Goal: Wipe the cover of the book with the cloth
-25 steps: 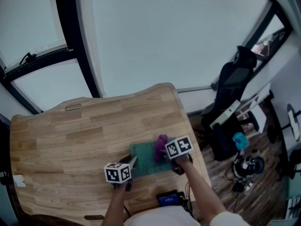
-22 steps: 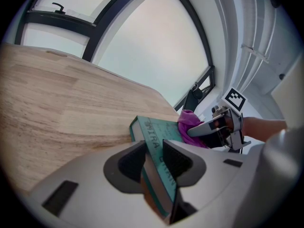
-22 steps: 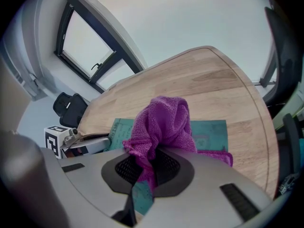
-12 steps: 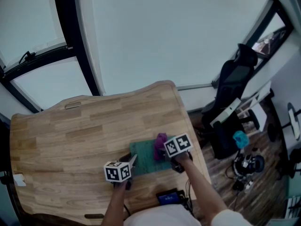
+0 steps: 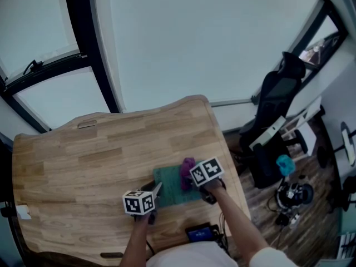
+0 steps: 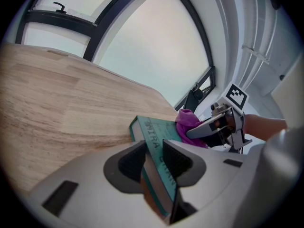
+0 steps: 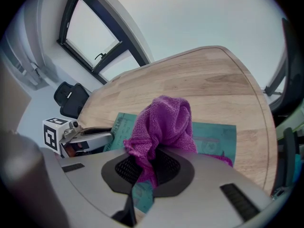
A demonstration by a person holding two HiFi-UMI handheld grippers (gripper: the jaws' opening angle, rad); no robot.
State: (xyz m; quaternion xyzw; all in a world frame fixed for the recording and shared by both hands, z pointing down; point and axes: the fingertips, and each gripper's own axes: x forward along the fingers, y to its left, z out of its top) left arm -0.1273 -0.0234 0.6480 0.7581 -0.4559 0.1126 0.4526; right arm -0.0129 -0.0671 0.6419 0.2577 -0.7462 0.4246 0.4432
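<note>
A teal book (image 5: 169, 189) lies on the wooden table (image 5: 83, 160) near its front right corner. My left gripper (image 6: 154, 148) is shut on the book's spine edge (image 6: 159, 141) and holds it in place; in the head view that gripper (image 5: 153, 192) sits at the book's left side. My right gripper (image 7: 149, 167) is shut on a bunched purple cloth (image 7: 164, 125), which rests on the book's cover (image 7: 216, 137). In the head view the cloth (image 5: 187, 171) lies on the book's right half, under the right gripper (image 5: 192, 181).
The table's curved right edge (image 5: 222, 149) runs close to the book. A dark device (image 5: 199, 234) lies at the near edge. Beyond the table stand a black office chair (image 5: 272, 104) and floor clutter (image 5: 292, 193). Large windows (image 5: 194, 38) lie beyond the far edge.
My right gripper and the cloth have slid slightly left across the cover. The left gripper and the book have stayed put.
</note>
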